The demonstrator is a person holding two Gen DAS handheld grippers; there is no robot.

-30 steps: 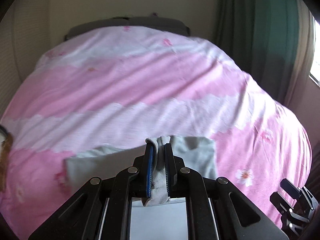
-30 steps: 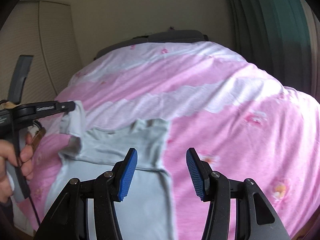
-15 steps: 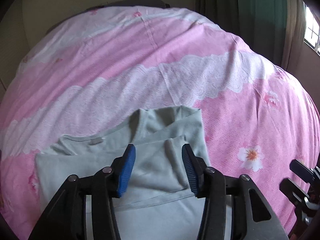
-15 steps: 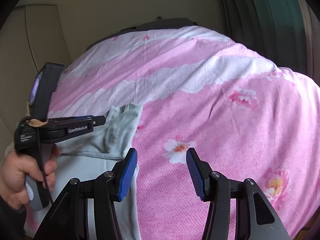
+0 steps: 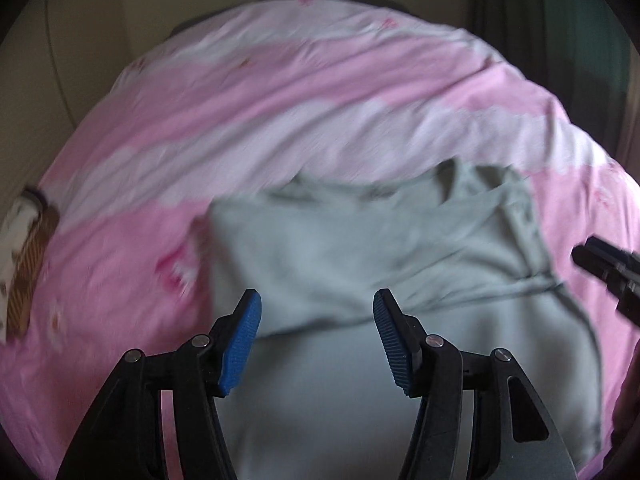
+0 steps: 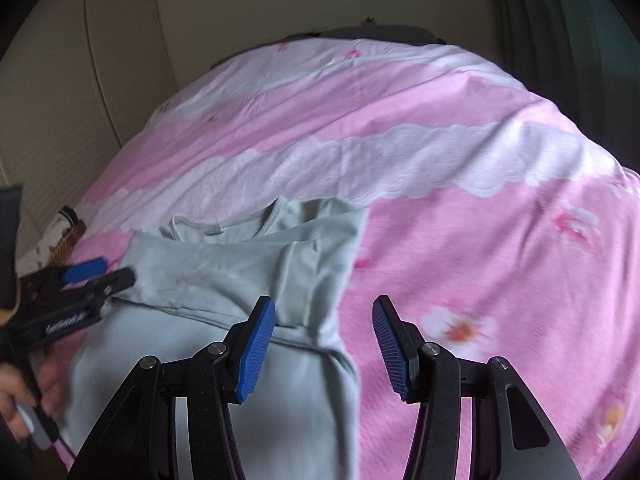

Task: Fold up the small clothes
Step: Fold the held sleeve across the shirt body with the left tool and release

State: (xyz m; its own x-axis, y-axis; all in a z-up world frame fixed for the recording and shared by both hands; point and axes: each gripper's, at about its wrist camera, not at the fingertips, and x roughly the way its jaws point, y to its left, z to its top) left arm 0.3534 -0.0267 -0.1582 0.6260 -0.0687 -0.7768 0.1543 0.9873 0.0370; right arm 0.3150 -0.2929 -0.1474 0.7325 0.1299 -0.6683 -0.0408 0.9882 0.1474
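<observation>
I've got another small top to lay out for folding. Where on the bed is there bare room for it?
The pink bedspread is bare to the right of the pale green garment and beyond its neckline up toward the headboard. The left edge is crowded: the left gripper, jaws opening with nothing between them, and a brown-and-white item sit there.

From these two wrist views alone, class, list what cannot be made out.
- Lower part of the pale green garment: left wrist view, hidden behind the left gripper, cut by the frame edge.
- Brown-and-white object at the bed's edge: both views, blurred, partly cut off.
- Flower prints on the pink bedspread: smeared by motion.
</observation>
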